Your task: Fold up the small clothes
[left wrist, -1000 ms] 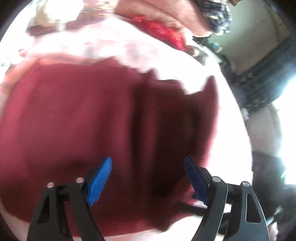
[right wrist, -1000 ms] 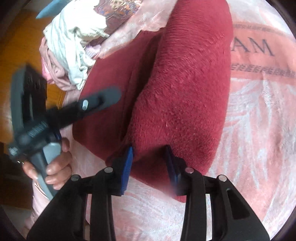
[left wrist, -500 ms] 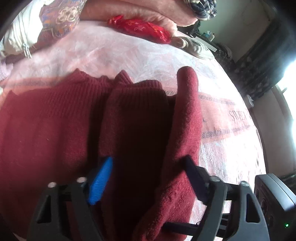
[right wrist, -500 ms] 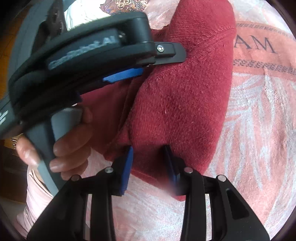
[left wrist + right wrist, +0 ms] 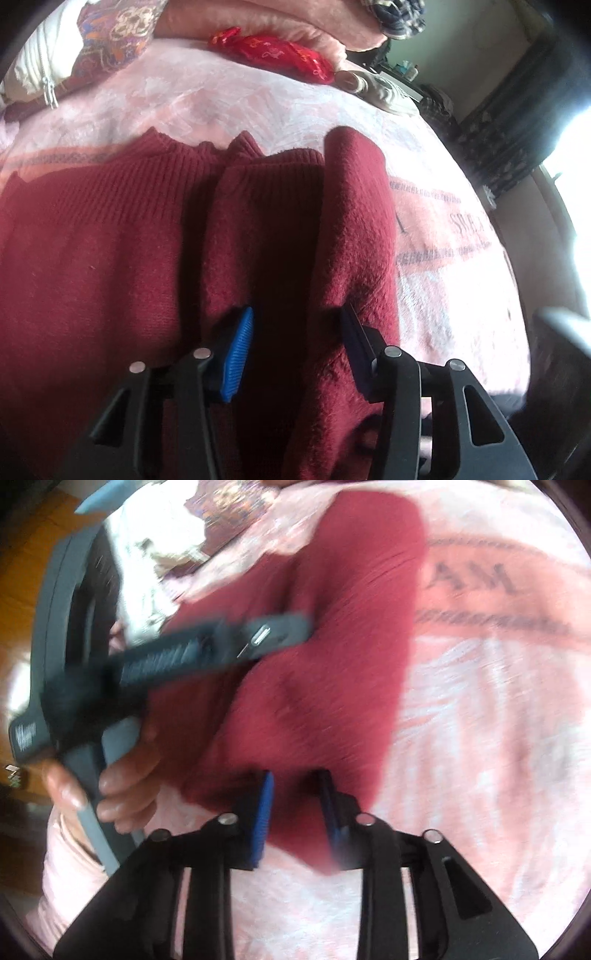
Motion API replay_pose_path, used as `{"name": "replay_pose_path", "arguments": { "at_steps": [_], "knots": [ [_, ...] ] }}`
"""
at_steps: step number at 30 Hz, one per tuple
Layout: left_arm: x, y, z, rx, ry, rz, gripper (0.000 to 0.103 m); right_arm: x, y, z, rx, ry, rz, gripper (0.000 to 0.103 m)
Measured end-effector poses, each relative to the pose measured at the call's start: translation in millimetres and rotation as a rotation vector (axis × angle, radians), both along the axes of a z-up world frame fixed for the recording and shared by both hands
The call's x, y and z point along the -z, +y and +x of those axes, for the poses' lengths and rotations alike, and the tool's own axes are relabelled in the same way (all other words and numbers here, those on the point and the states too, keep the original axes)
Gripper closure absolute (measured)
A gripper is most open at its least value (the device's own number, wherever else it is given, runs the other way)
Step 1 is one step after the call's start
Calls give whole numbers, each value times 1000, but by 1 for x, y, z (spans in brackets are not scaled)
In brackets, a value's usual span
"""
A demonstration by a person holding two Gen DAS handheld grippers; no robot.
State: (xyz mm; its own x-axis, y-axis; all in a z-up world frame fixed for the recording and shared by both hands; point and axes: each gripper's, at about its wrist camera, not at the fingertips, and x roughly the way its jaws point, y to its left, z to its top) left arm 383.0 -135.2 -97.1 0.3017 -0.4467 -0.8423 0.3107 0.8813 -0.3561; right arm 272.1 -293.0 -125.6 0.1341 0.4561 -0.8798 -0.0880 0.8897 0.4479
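1. While the dark red knitted sweater lies spread on the pink blanket of a bed, one side of it is lifted into a raised fold; the ribbed hem points toward the far pillows.
2. Seen from the left wrist, the left tool sits low over the sweater; its jaws have just been closing, with a ridge of red knit between the blue pads; the left pad shows bare blue, so I cannot tell whether the pads press on the cloth yet.
3. Seen from the right wrist, the right tool is clenched on the near edge of the sweater; its jaws have just been closing too, and the red knit fills the narrow gap between the pads.
4. In that same blurred view the left tool reaches across the sweater from the left, held by a hand wrapped round its grey handle.
5. Beyond the sweater, in the left wrist view, a red patterned pouch lies at the foot of a pink pillow; a patterned cloth and a white garment lie at the far left.
6. Dark lettering is printed on the blanket just beside the raised fold.
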Motion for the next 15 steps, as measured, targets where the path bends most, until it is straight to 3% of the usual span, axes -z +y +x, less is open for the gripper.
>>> {"name": "replay_pose_path", "arguments": {
  "at_steps": [8,10,15],
  "knots": [
    [-1,-2,-10,38,-28,39,51,15,3,6,13,9,-47,83],
    [0,-1,-11,36,-34,47,36,14,-3,4,15,10,-48,82],
    [1,1,-13,47,-53,57,32,17,7,9,11,9,-91,83]
  ]
}}
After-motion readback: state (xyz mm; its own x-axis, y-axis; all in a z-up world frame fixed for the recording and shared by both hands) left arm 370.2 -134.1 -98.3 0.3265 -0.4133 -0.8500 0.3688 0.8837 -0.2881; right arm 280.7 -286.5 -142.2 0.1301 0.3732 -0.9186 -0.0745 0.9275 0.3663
